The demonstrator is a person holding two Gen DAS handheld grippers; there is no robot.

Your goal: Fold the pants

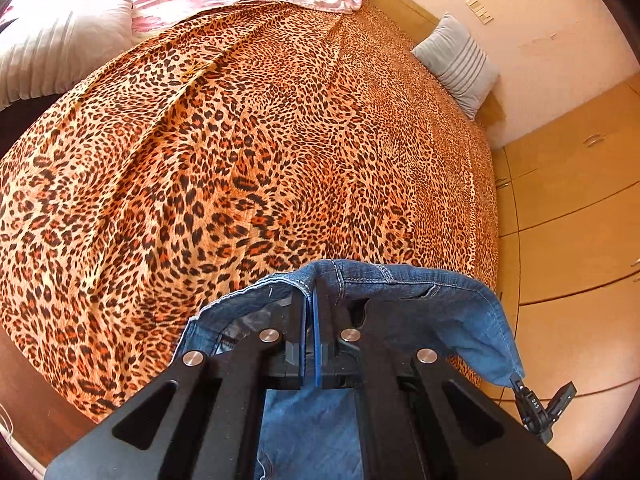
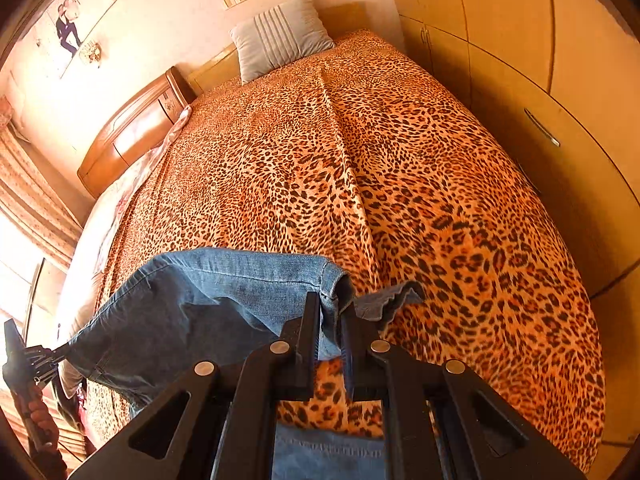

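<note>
1. We find the left tool with its jaws together, clamped on a seamed edge of the blue denim pants.
2. We find the right tool with its jaws nearly together, clamped on a hemmed edge of the same pants.
3. The pants hang between the two tools, lifted above the bed; in the left wrist view the denim stretches from the left tool out to the right tool, which shows small at the lower right edge.
4. In the right wrist view the denim runs from the right tool out to the left tool, which a person's hand holds at the far left edge.
5. More denim hangs below each tool, under its fingers.
6. Ahead of both tools the bed carries a leopard-print cover.
7. Well beyond the tools, a grey striped pillow lies at the head of the bed.
8. To the right of the right tool stand wooden wardrobe doors.
</note>
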